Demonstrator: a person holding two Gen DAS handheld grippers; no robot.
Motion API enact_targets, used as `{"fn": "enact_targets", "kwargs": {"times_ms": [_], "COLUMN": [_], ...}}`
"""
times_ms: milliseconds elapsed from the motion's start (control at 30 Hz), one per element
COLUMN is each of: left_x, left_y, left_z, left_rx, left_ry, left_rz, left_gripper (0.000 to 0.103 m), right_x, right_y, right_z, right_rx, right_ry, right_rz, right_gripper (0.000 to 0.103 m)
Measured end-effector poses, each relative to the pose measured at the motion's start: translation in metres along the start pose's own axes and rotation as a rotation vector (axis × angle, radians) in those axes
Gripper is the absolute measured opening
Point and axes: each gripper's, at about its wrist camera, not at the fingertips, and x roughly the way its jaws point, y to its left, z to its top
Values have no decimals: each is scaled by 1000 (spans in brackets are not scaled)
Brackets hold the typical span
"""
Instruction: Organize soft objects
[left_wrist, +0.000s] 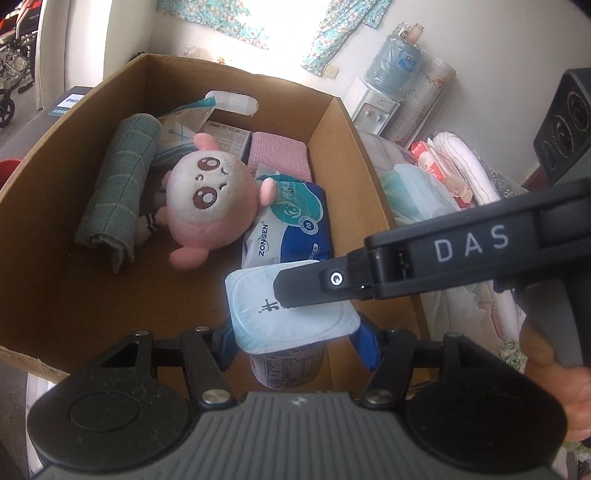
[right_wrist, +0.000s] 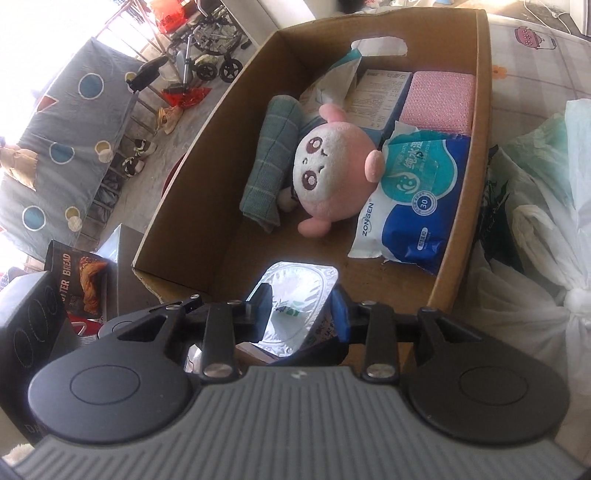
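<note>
Inside the cardboard box (left_wrist: 351, 155) lie a pink plush toy (left_wrist: 210, 199), a rolled green towel (left_wrist: 118, 184), a pink cloth (left_wrist: 279, 153) and a blue pack of wipes (left_wrist: 291, 225), all close together at the far end. Over the bare near end, the left gripper (left_wrist: 295, 343) pinches a yogurt cup (left_wrist: 291, 325) by its sides. The right gripper (right_wrist: 303, 310) points down from the right side, one finger (left_wrist: 314, 284) lying across the foil lid, its two fingers squeezing the cup's edge.
</note>
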Motion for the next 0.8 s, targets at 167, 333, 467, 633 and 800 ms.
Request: {"fn": "enact_targets", "kwargs": {"times_ms": [167,333,467,633,800], "left_x": [9,6,4,8,15], "left_y": [-2,-2,1,7,4], "left_z": [-2,3,7,11,22], "left_rx": [27,9,12,2,67], "left_ry": [30,21,8,37,108], "left_rz": [8,-30,-7,6,60], "left_gripper": [64,67,67,67,67], "right_x": [-2,-7,-10,-21,-31], "right_y": [-3,-7,-8,-14,-20], "right_z": [2,4,2,-1,-6], "right_rx": [-11,-5,4,31,71], "right_ry": [11,-6,-23,-64,-105], "right_rz": [-38,-35,-15,17,54], "right_gripper": [42,42,42,43,47]}}
